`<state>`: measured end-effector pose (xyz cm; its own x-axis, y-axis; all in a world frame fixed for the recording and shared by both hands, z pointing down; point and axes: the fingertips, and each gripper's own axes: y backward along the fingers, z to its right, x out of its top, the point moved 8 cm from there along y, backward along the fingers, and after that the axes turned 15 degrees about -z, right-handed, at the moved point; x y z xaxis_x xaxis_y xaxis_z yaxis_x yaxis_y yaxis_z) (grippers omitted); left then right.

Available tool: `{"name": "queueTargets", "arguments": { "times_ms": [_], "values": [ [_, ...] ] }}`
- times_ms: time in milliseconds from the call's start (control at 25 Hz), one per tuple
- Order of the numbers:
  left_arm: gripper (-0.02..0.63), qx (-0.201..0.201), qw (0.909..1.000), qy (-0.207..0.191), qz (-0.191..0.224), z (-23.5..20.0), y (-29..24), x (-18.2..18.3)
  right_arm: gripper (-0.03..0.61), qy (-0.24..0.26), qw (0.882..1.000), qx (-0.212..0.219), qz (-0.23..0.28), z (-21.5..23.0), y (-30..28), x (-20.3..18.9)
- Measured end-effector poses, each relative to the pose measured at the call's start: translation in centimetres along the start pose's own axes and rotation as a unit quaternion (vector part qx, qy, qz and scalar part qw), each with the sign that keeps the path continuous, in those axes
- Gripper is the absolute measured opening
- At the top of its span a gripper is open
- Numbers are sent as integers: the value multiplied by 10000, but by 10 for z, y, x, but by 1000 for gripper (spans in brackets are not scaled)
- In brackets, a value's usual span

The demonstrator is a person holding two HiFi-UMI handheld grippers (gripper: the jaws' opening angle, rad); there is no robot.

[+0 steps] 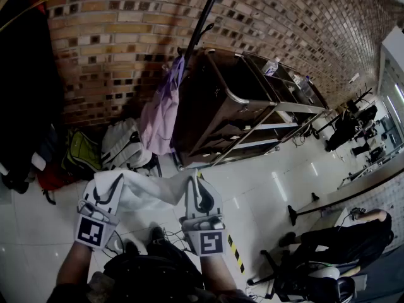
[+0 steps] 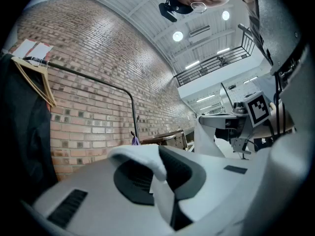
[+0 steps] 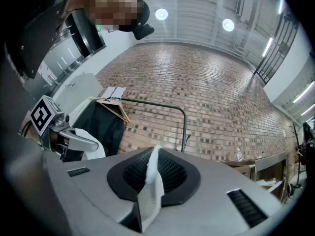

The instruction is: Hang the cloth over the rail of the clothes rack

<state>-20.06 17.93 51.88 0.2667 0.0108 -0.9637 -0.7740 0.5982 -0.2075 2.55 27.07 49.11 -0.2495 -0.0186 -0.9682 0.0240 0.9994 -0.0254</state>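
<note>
A white cloth (image 1: 150,191) stretches between my two grippers, low in the head view. My left gripper (image 1: 107,183) is shut on one edge of it, and a fold of the cloth (image 2: 140,156) bulges over the pads. My right gripper (image 1: 199,185) is shut on the other edge, where a strip of cloth (image 3: 152,181) stands pinched between the jaws. The clothes rack's black rail (image 2: 88,75) runs along the brick wall and bends down at its end (image 3: 184,114). In the head view its pole (image 1: 205,17) rises ahead, beyond the grippers. Both grippers are below the rail and short of it.
A purple garment (image 1: 161,109) hangs by the pole. A dark metal trolley (image 1: 252,106) stands to its right. Bags (image 1: 120,145) lie at the wall's foot. A black coat (image 1: 25,93) on a wooden hanger (image 2: 34,82) hangs at left. A person (image 1: 344,238) sits at lower right.
</note>
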Motion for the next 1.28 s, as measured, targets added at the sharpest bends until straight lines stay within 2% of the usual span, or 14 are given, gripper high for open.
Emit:
{"name": "queueTargets", "arguments": {
  "times_ms": [240,440,960,1160,1280],
  "values": [
    [38,-77,10000,26,-11,10,-38,15,44,-61,10000,-54,-2,32,-11,-10],
    [38,-130,9999,-66,21,19,-96,43,44,100,9998,15,192,80,-42,-14],
    [37,53,9988,100,476,23,-311,137,44,589,9918,856,750,240,-179,-7],
    [37,80,9981,-113,592,23,-374,187,44,735,9855,1286,822,291,-232,13],
    [37,218,9984,-148,504,13,-410,216,44,746,9830,1477,792,320,-266,23]
  ]
}}
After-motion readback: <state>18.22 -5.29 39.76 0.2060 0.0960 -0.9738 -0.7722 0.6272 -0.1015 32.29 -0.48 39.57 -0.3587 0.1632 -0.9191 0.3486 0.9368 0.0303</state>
